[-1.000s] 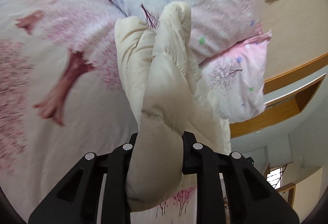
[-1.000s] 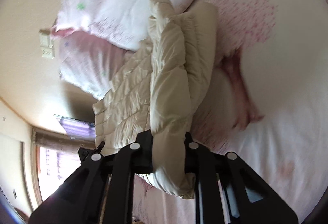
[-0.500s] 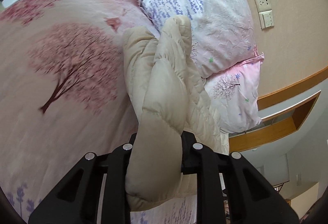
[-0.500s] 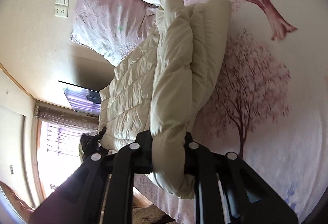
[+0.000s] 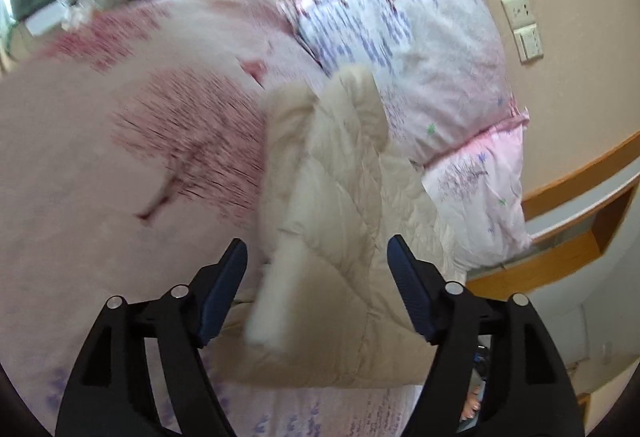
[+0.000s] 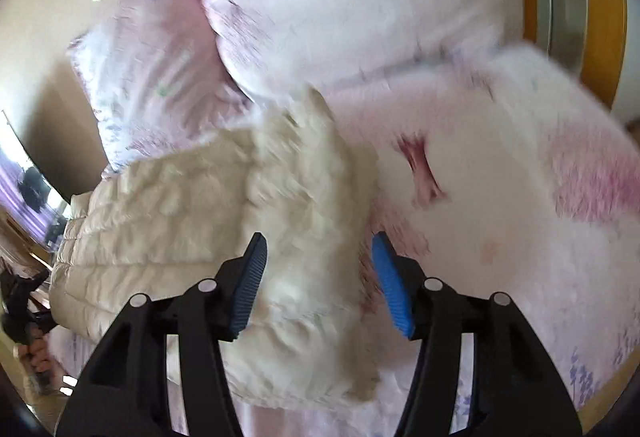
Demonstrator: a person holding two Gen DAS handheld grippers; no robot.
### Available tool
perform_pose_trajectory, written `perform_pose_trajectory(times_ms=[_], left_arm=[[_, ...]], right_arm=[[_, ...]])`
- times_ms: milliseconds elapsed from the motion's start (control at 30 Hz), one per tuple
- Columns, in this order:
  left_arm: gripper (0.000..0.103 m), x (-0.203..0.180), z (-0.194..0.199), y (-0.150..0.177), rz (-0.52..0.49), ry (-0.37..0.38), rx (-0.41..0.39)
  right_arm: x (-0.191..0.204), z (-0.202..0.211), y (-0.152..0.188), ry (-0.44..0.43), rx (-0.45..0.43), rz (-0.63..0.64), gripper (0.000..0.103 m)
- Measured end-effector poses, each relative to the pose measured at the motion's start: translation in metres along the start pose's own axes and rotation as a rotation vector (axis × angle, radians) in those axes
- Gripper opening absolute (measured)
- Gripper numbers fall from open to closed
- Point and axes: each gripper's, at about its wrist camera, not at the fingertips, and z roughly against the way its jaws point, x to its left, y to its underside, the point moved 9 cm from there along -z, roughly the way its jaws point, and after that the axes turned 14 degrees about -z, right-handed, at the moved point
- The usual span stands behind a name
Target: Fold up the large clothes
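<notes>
A cream quilted puffer jacket (image 5: 344, 221) lies on the pink bed cover, its far end against the pillows. My left gripper (image 5: 316, 277) is open, its jaws wide apart on either side of the jacket's near fold, gripping nothing. In the right wrist view the same jacket (image 6: 224, 221) spreads to the left, blurred by motion. My right gripper (image 6: 318, 269) is open too, its blue pads (image 6: 388, 277) apart over the jacket's near edge.
The bed cover (image 5: 120, 165) is pink with printed trees. Two floral pillows (image 5: 420, 49) lean on the beige wall with a socket plate (image 5: 524, 25). A wooden headboard shelf (image 5: 580, 221) runs at the right. A window glows at far left (image 6: 24, 173).
Both grippers were shut on folds of the jacket and held it up; now both have opened and the jacket has dropped onto the bed.
</notes>
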Motion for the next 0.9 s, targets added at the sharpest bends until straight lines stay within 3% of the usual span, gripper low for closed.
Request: perform_pose_trajectory(times_ms=[67,233,400,600,767,900], left_arm=[[0.073,0.003,0.015,0.002,-0.013,-0.043,-0.028],[0.073,-0.002,0.052,0.026,-0.033,-0.099,-0.097],[0.079,-0.014,0.067,0.056,-0.049,-0.122,-0.133],[0.087,-0.031,0.046,0.079,-0.061,-0.114,-0.089],[0.092,-0.037,0.025,0.081,-0.084,-0.129,-0.065],[0.093,-0.033,0.011,0.080,-0.067,-0.142,-0.044]], right_arm=[[0.031,0.004,0.004,-0.048,-0.028,0.075,0.048],[0.095,-0.014,0.045,-0.122,0.022,0.230,0.036],[0.146,-0.026,0.071,-0.138,0.004,0.272,0.035],[0.164,-0.046,0.082,-0.102,-0.016,0.291,0.036],[0.172,-0.054,0.089,-0.081,-0.039,0.333,0.042],[0.166,-0.078,0.100,-0.020,0.020,0.362,0.049]])
